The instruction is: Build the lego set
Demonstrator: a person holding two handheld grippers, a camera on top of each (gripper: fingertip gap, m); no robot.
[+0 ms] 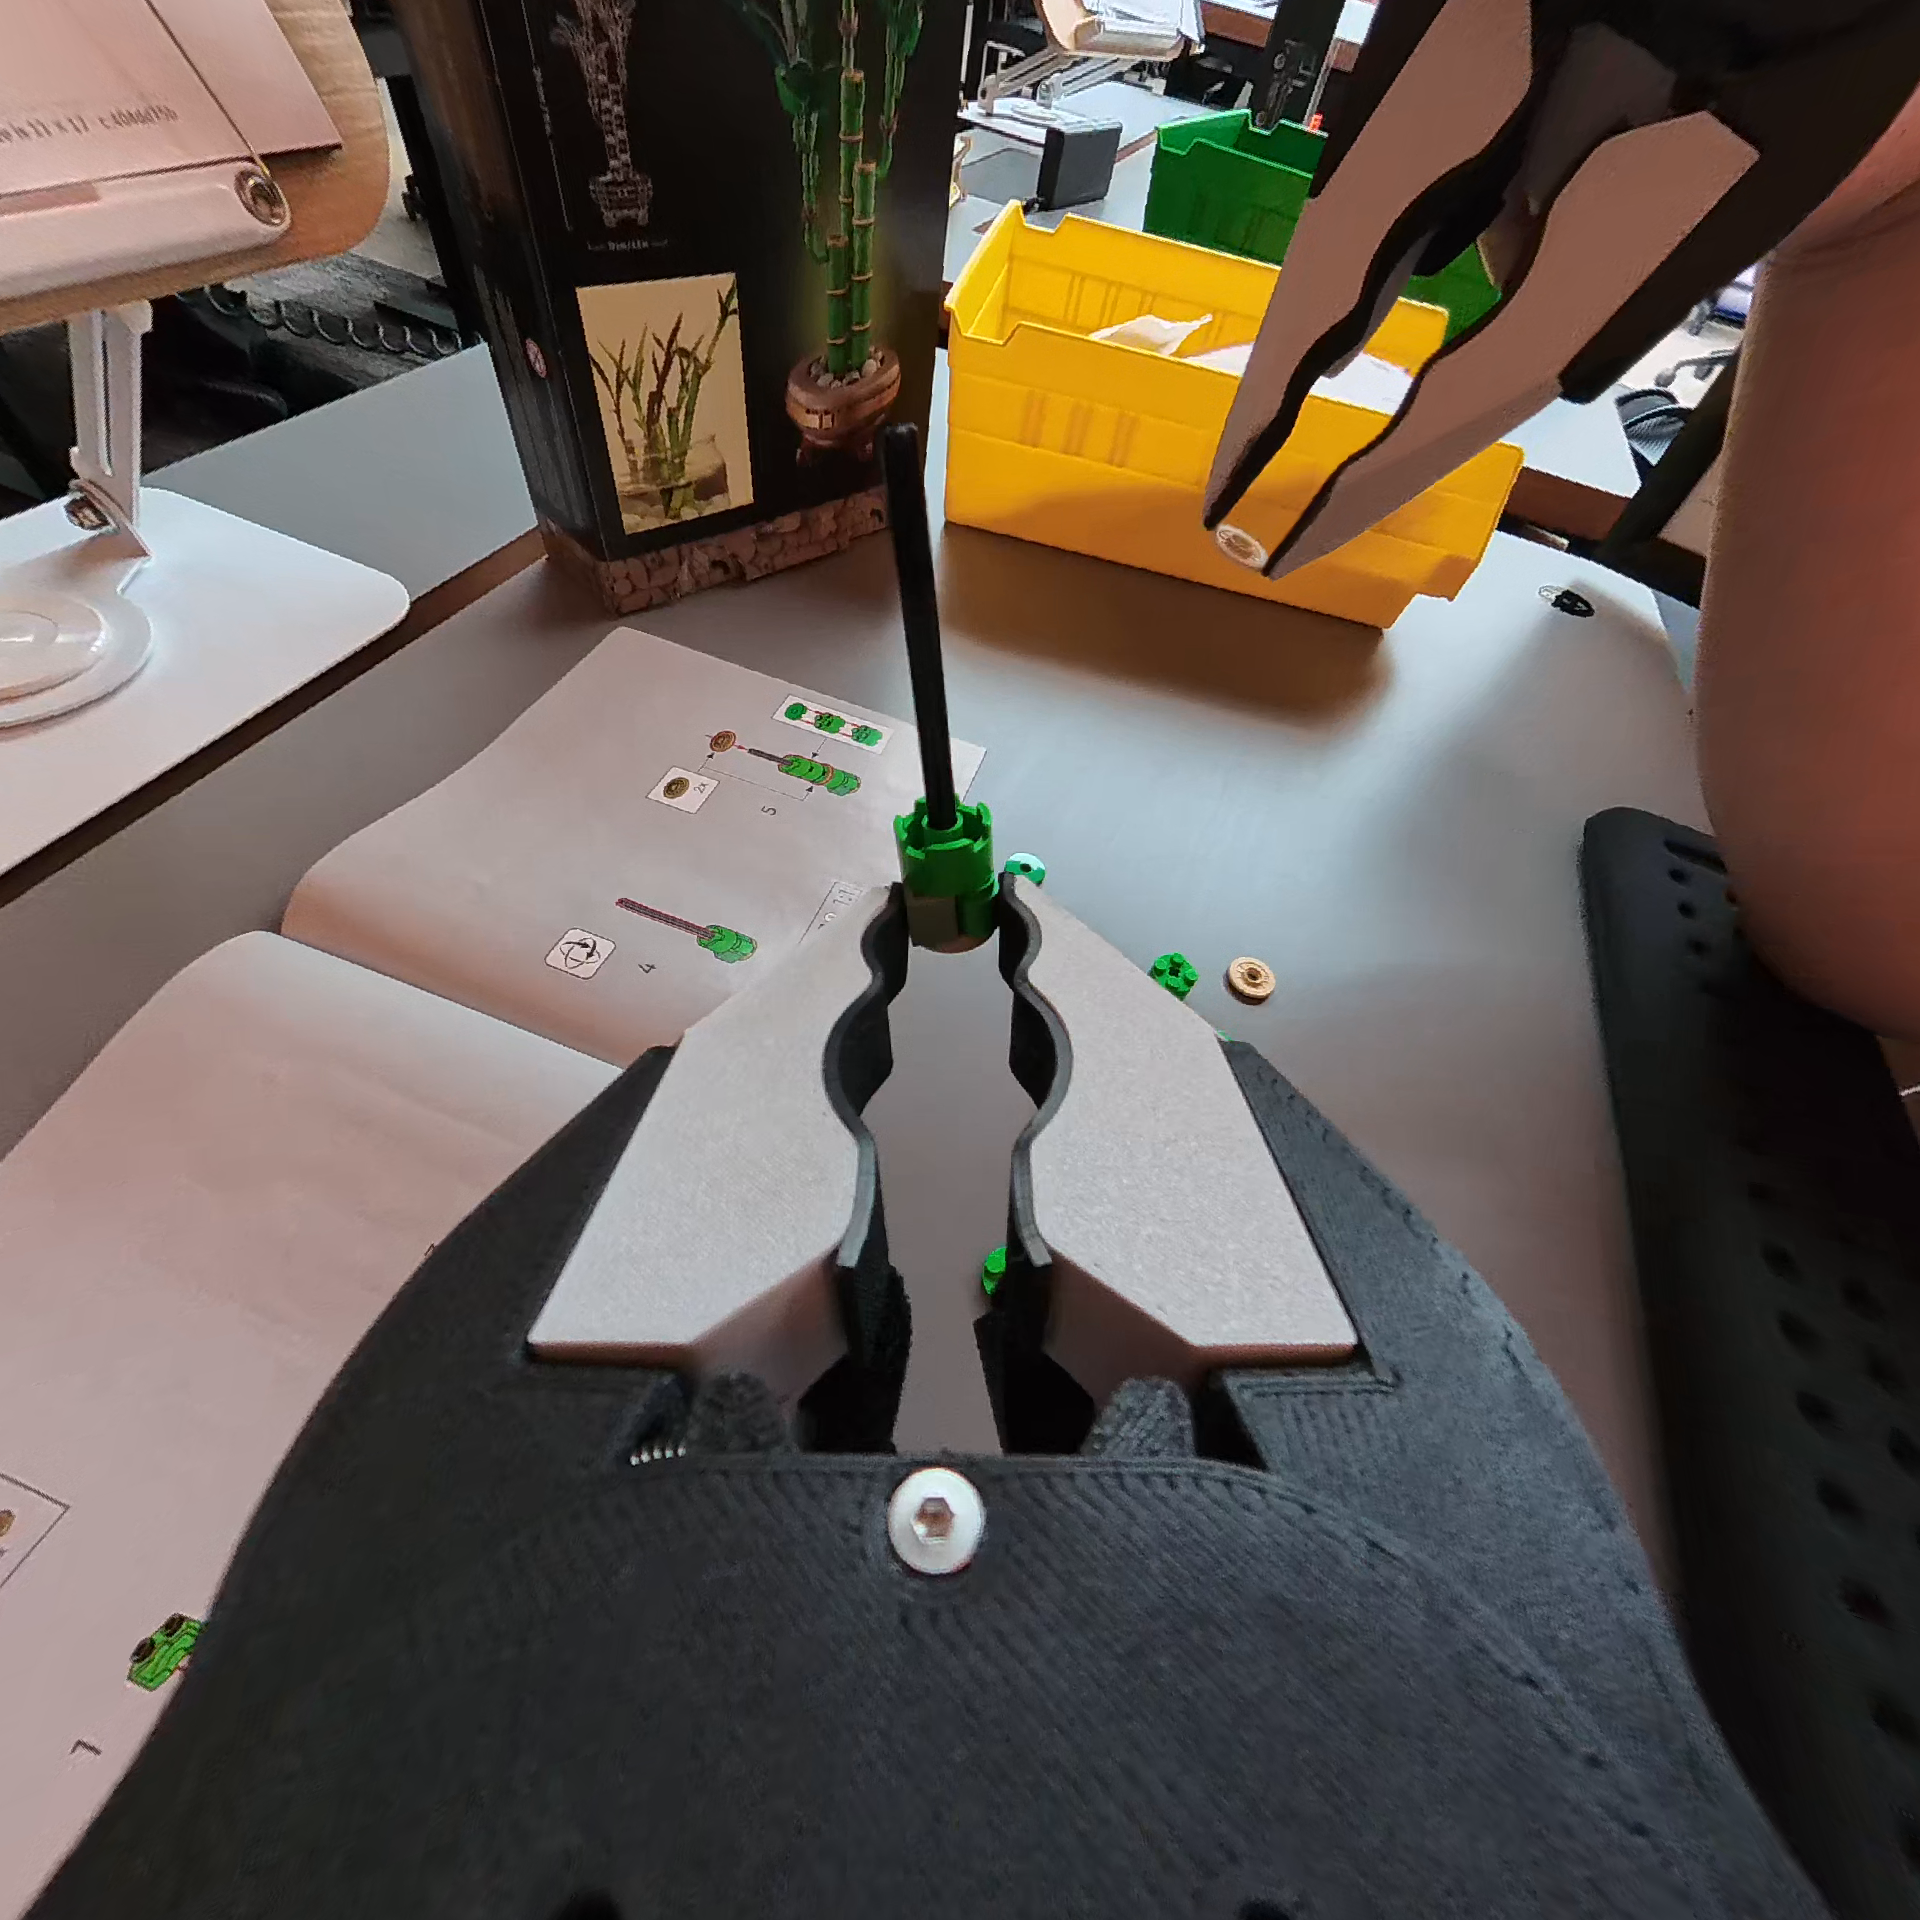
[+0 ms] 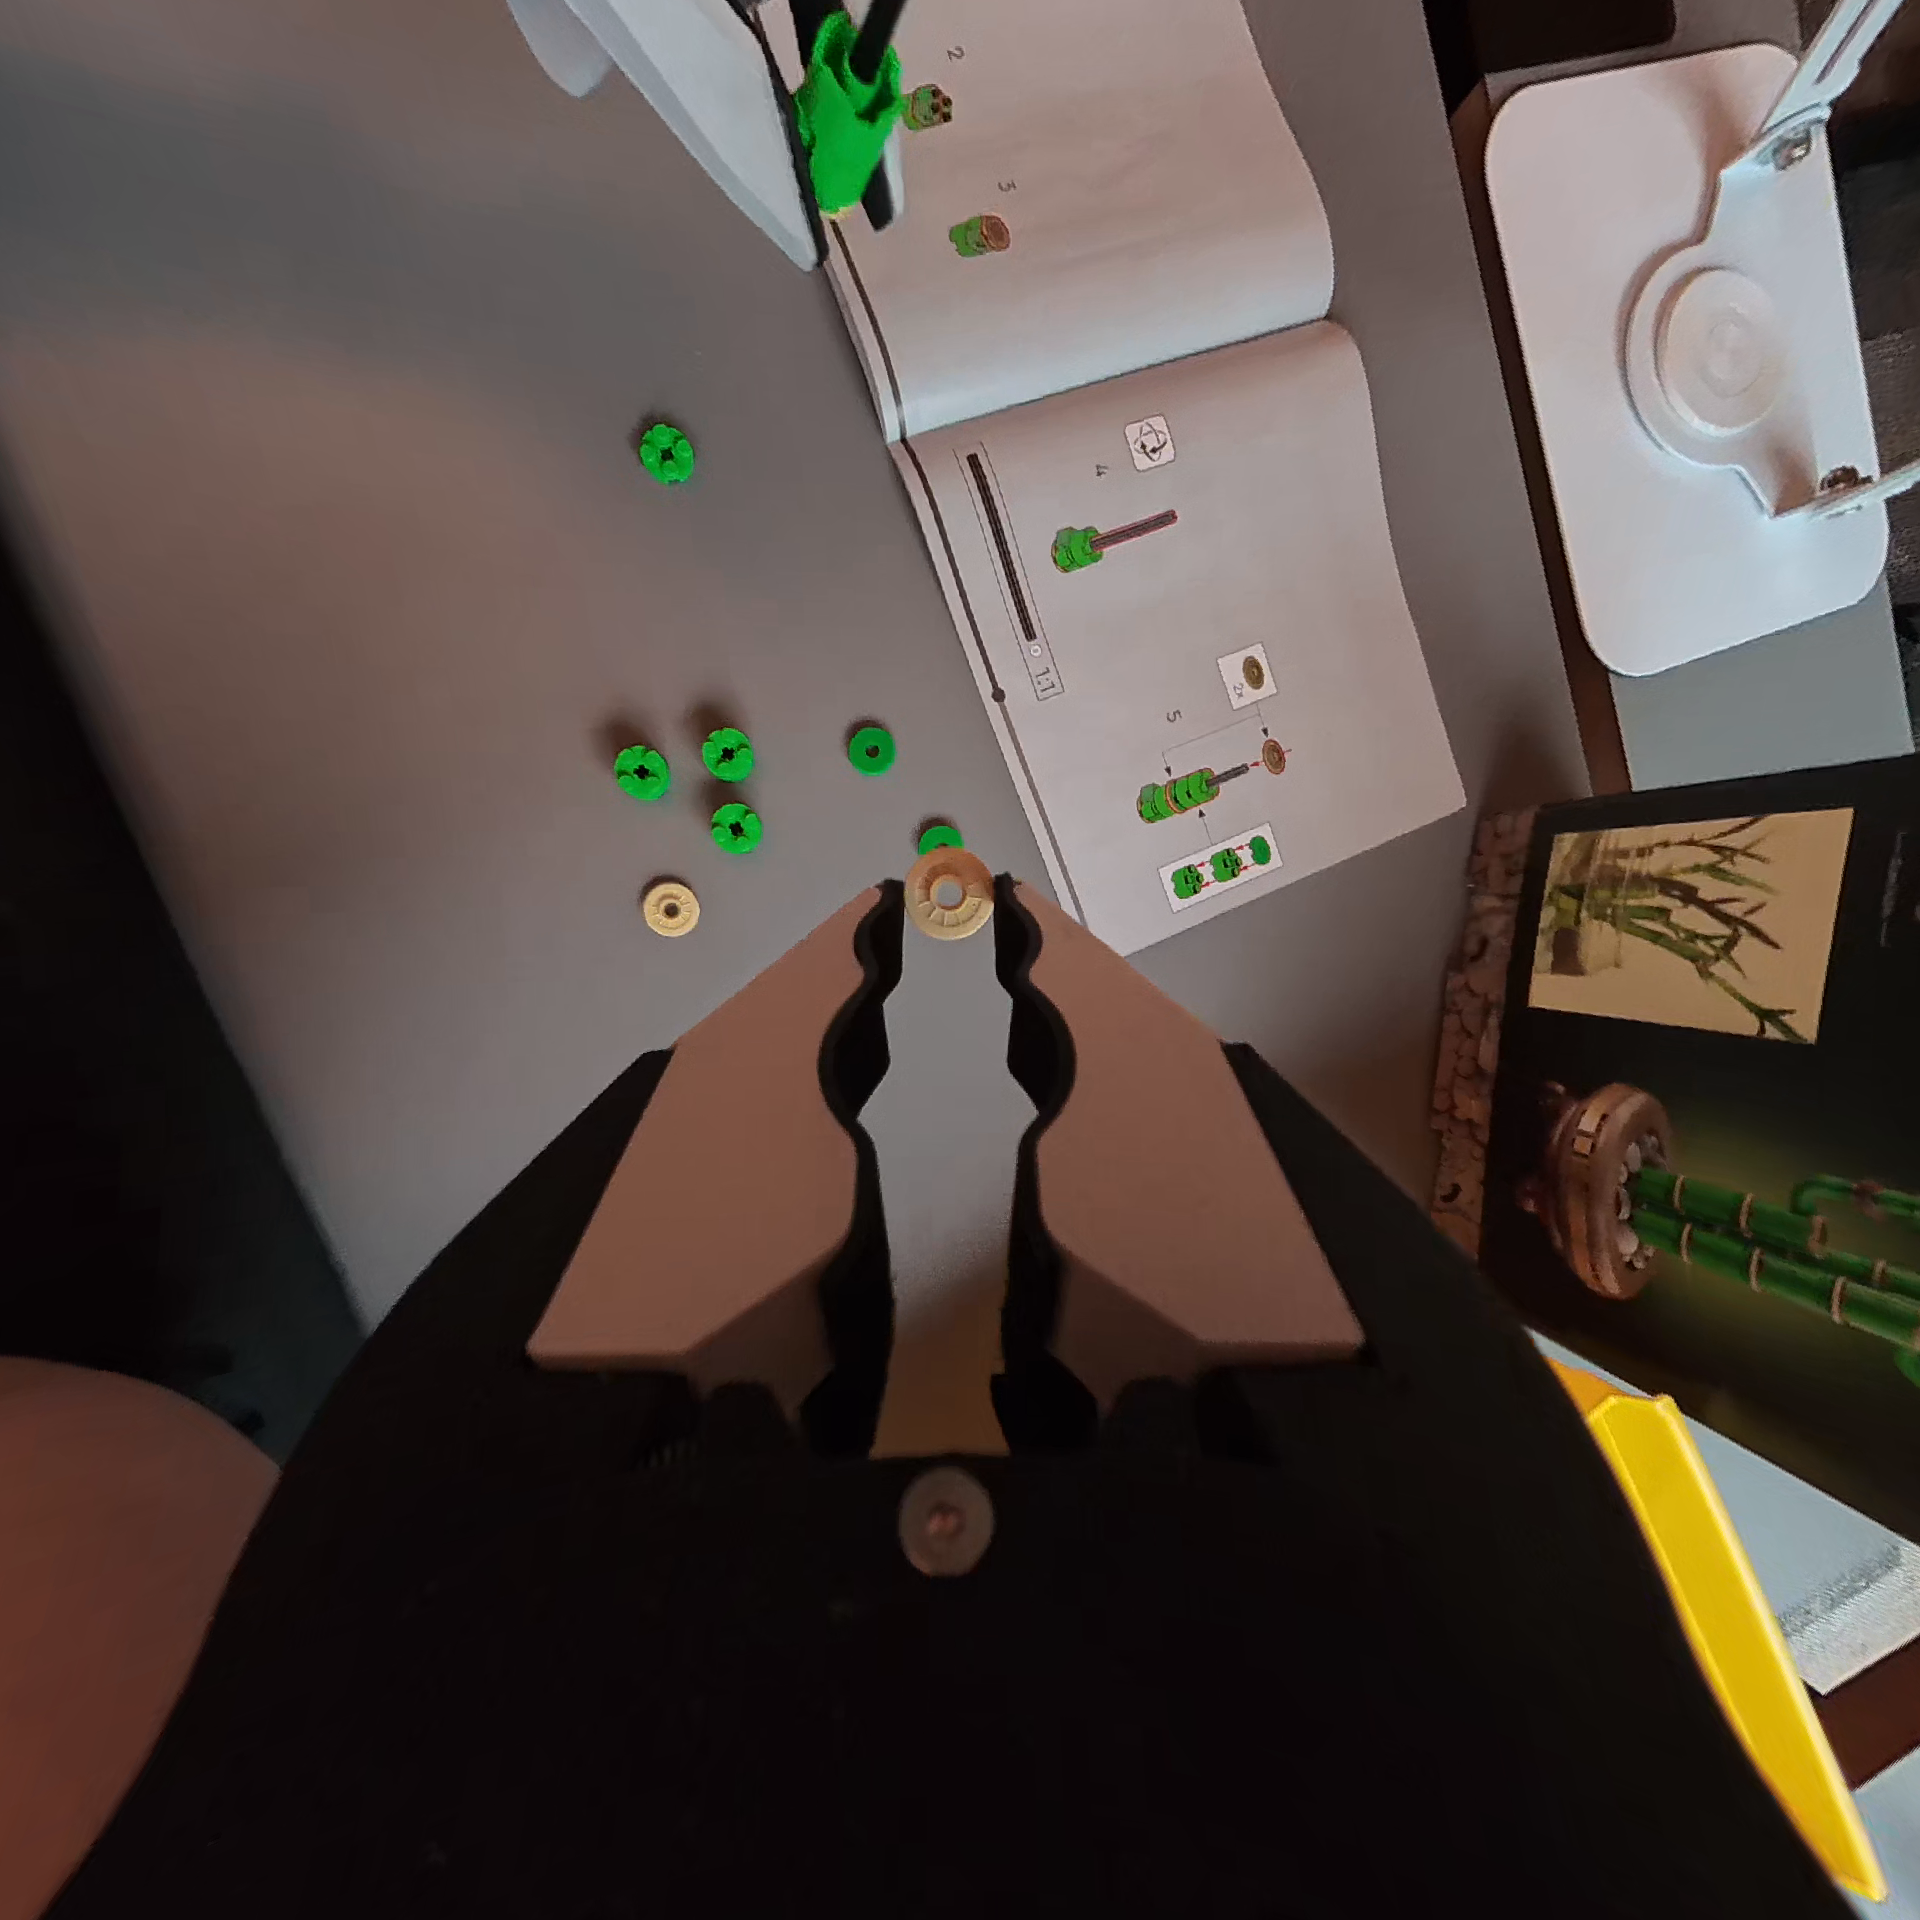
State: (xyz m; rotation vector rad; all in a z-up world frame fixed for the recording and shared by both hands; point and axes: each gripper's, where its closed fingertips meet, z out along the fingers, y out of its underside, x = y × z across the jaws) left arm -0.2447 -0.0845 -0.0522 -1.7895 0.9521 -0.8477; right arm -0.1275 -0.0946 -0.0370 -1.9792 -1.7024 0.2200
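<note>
The left claw [image 1: 948,914] was clamped on the green stack [image 1: 943,868], its black axle [image 1: 920,634] upright above the booklet [image 1: 582,831]. The right claw [image 2: 948,896] pinched a tan disc [image 2: 948,896], up and right of the axle. I'd centre the disc's hole over the axle tip, then slide it down squarely.

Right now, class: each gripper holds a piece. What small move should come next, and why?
Probably bring the right gripper over the black axle and thread its tan ring onto the tip. The left gripper holds the green stack with the axle upright, and the ring has a centre hole.
</note>
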